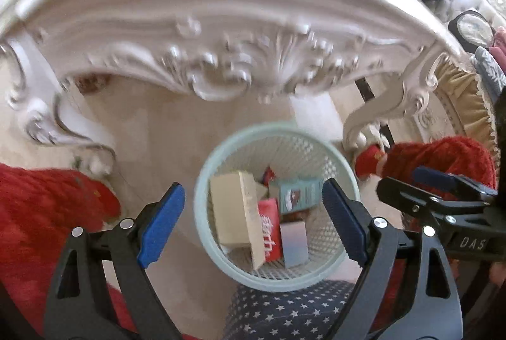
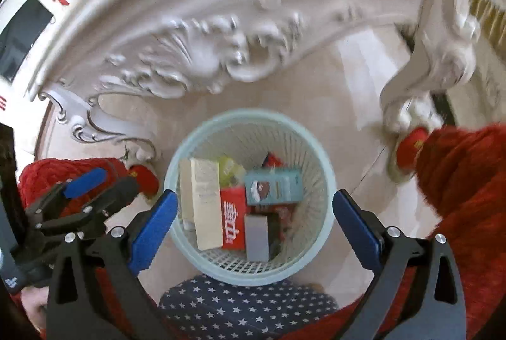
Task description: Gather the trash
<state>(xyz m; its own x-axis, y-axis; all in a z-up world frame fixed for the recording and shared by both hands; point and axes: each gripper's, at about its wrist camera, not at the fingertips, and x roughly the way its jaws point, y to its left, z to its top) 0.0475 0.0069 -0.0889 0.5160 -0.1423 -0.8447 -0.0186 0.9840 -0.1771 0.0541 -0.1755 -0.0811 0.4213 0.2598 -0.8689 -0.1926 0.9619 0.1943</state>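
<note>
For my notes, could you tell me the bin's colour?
Pale mint green bin, clearest in the right wrist view.

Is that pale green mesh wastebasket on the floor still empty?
No, the pale green mesh wastebasket already holds several boxes, among them a tall cream carton.

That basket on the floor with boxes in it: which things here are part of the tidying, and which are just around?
Part of the job:
- pale green basket
- cream box, red packet, teal box, grey box inside it
- left tool and right tool, both open and empty

Just around:
- carved white table
- star-patterned cloth
- red slippers
</note>
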